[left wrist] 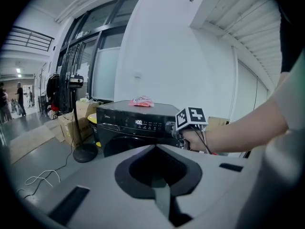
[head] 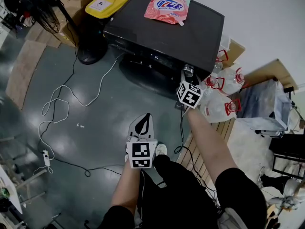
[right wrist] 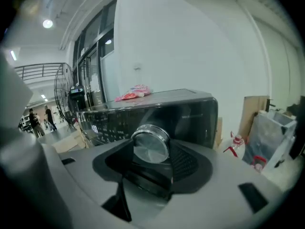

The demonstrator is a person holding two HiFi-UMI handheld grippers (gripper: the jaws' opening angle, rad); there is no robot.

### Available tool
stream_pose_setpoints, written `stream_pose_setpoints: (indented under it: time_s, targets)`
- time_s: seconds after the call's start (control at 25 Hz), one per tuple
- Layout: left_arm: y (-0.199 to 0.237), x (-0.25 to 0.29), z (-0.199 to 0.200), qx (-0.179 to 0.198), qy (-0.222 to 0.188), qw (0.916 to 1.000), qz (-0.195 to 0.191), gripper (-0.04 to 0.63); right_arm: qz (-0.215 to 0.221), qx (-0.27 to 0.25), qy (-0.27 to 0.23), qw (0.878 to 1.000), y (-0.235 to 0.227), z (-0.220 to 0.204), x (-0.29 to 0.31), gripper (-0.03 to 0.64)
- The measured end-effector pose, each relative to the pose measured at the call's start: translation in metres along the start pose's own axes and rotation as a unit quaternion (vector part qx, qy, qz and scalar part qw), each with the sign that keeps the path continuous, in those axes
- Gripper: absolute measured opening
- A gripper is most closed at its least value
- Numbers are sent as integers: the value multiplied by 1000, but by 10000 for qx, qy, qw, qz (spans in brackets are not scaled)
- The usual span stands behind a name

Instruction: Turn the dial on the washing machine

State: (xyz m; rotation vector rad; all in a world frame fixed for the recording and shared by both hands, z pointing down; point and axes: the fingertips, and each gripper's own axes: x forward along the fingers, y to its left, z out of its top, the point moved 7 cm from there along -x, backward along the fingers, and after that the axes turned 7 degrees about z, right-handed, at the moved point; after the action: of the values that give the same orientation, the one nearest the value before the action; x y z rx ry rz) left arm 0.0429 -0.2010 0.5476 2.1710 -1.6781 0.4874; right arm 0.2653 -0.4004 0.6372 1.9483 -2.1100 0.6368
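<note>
Silver dial (right wrist: pixel 151 145) sat at the right end of the black washing machine's (head: pixel 162 37) front panel, clamped between the right gripper's (right wrist: pixel 149 151) jaws. Left gripper (left wrist: pixel 155 148) hung apart from it, jaws together, empty.

a pouch (head: pixel 167 6) lies on the washing machine (head: pixel 157 37), bottles (head: pixel 221 97) to its right, a stand (head: pixel 90 54) left.

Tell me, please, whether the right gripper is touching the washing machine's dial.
Touching. The right gripper view shows the dial filling the space between the right gripper's black pads, with no gap on either side.
</note>
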Motion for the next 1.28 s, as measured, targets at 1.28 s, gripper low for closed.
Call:
stream_pose_setpoints:
  time_s: [1.28]
  targets:
    - [5, -2, 16, 119, -65, 9999, -15, 11, 1154, 2176, -562, 9676, -21, -10, -1, 239]
